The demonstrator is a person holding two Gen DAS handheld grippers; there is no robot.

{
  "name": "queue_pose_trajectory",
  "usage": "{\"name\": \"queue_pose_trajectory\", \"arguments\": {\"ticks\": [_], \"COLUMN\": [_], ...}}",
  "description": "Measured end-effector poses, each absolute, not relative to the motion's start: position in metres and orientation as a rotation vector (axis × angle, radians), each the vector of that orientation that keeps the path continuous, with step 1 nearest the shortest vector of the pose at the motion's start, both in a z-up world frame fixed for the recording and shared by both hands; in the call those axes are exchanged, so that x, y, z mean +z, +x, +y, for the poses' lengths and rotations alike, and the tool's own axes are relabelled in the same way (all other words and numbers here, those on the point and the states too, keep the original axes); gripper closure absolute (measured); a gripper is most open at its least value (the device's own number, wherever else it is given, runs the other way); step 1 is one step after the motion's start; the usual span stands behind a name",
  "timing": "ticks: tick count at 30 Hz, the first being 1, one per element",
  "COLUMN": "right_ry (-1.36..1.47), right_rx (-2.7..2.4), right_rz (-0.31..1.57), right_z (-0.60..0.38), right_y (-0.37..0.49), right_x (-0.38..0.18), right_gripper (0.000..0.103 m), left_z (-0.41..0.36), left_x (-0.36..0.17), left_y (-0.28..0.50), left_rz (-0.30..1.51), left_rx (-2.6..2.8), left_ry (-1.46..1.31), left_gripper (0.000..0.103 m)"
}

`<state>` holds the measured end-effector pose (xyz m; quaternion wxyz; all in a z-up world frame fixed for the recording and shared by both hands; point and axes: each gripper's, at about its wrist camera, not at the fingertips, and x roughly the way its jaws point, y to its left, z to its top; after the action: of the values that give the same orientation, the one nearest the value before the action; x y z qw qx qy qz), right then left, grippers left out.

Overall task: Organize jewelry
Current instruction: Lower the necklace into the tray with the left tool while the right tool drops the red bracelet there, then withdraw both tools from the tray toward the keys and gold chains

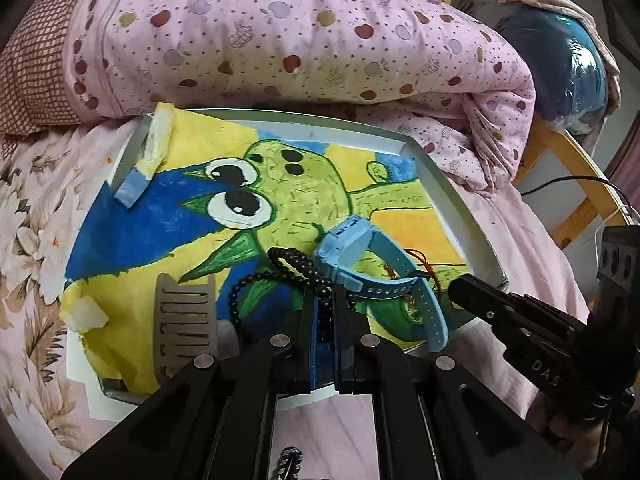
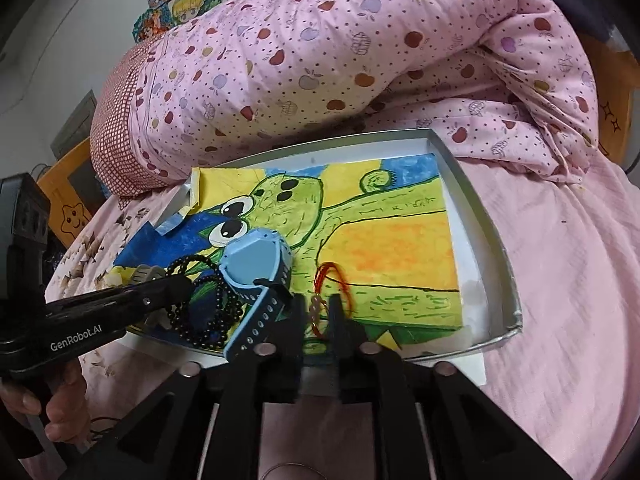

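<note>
A shallow white tray [image 1: 444, 184] with a raised metal-looking rim sits on a bed covered with a pale pink floral sheet [image 1: 36, 240]. Lining the tray is a crayon-coloured drawing [image 1: 200, 184] of a green big-eyed creature on yellow and blue. At the near edge the left gripper [image 1: 324, 320] has its black fingers pressed together on a strand of the black beaded bracelet [image 1: 280, 268], whose small round glossy beads loop across the paper. Just left of it lies a grey plastic comb-like hair clip [image 1: 182, 324]. Touching the beads on the right is a light blue plastic watch [image 1: 352, 252], its square case tipped up and its perforated strap curling toward the near rim. In the right wrist view the right gripper [image 2: 318, 312] stands slightly parted around a thin red cord bracelet [image 2: 340, 280] with a small dangling charm; the pads do not seem to press it. Farther off, a rolled pink quilt [image 1: 280, 32] printed with apples lies behind the tray, with cartoon pictures [image 2: 180, 4] on the wall beyond.
</note>
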<state>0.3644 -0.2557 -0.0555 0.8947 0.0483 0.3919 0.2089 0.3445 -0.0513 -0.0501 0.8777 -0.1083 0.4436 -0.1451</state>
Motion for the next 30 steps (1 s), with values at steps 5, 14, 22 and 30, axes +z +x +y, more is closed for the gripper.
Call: {"name": "queue_pose_trajectory", "arguments": {"ticks": [5,14,22,30], "right_ry": [0.120,0.113,0.114,0.142], "right_rx": [0.419,0.404,0.399,0.405], "right_rz": [0.774,0.674,0.570,0.471], "right_z": [-0.264,-0.277,-0.283,-0.287], "right_y": [0.359,0.337,0.303,0.258], "right_x": [-0.047,-0.016,0.013,0.032], "right_gripper": [0.063,0.034,0.015,0.001], "left_z": [-0.052,-0.050,-0.040,-0.029], "left_x": [-0.041,-0.008,0.021,0.044], "left_y": [0.338,0.317,0.290,0.249], "left_rz": [0.899,0.788,0.695,0.599], "left_rx": [-0.293,-0.286,-0.238,-0.198], "left_ry": [-0.205,-0.194,-0.196,-0.171], "left_gripper": [0.068,0.038,0.019,0.007]}}
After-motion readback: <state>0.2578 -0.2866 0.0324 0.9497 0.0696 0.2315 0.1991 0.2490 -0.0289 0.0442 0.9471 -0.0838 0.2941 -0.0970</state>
